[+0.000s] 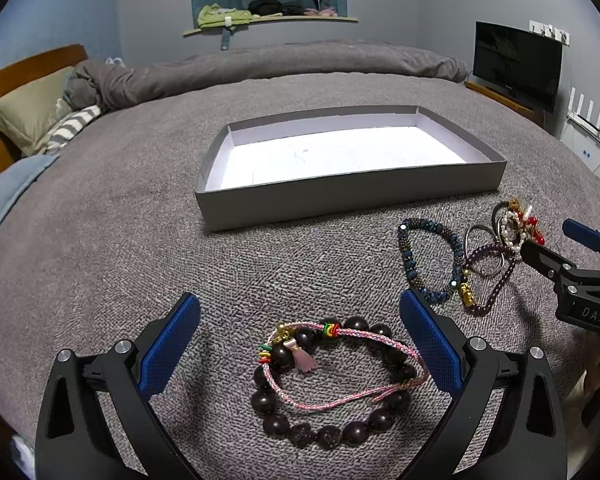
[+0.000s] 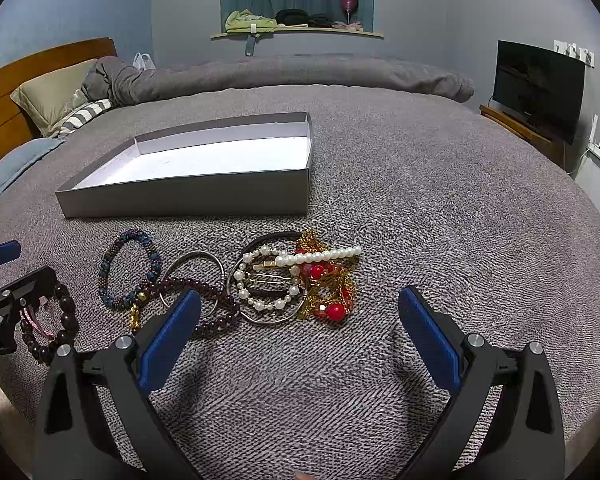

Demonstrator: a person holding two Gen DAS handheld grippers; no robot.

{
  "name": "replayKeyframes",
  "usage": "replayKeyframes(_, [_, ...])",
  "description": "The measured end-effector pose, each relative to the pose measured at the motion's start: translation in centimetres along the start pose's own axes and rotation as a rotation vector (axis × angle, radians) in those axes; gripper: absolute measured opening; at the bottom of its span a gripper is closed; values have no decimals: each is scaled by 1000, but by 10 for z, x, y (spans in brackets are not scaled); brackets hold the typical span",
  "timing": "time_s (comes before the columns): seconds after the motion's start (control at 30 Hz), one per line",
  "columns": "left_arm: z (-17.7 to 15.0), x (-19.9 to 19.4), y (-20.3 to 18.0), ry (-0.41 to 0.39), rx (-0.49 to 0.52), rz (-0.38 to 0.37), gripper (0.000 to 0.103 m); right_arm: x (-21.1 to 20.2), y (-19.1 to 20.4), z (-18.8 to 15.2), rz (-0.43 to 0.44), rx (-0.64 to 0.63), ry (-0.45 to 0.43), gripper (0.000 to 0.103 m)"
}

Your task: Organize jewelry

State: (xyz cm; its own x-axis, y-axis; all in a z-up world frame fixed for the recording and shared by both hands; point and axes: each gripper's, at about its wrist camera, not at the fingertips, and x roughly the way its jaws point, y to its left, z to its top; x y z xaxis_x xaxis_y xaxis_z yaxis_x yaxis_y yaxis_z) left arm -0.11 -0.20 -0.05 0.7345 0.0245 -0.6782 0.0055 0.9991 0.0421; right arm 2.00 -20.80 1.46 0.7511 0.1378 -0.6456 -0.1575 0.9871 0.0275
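Note:
A dark wooden bead bracelet (image 1: 332, 392) with a pink cord bracelet (image 1: 340, 364) lying over it sits on the grey bedspread between the fingers of my open left gripper (image 1: 300, 352). To its right lie a blue beaded bracelet (image 1: 430, 260), a purple bead bracelet (image 1: 496, 276) and a tangle of pearls and red beads (image 1: 518, 224). My right gripper (image 2: 300, 344) is open just in front of that pile: pearl hair clips (image 2: 268, 276), gold chain with red beads (image 2: 328, 288), metal rings (image 2: 196, 276). An empty grey box (image 1: 340, 196) stands behind.
The bed carries a rolled grey duvet (image 1: 300, 60) at the far side and pillows (image 1: 28, 112) at the left by the wooden headboard. A TV (image 1: 516, 64) stands at the right. A shelf with clothes (image 1: 268, 12) is on the far wall.

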Motion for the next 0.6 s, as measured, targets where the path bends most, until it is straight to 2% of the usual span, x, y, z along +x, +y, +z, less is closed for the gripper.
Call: replayKeyframes(0.6, [0, 0, 0, 1, 0, 1, 101, 1, 1, -2, 0, 1, -1, 98])
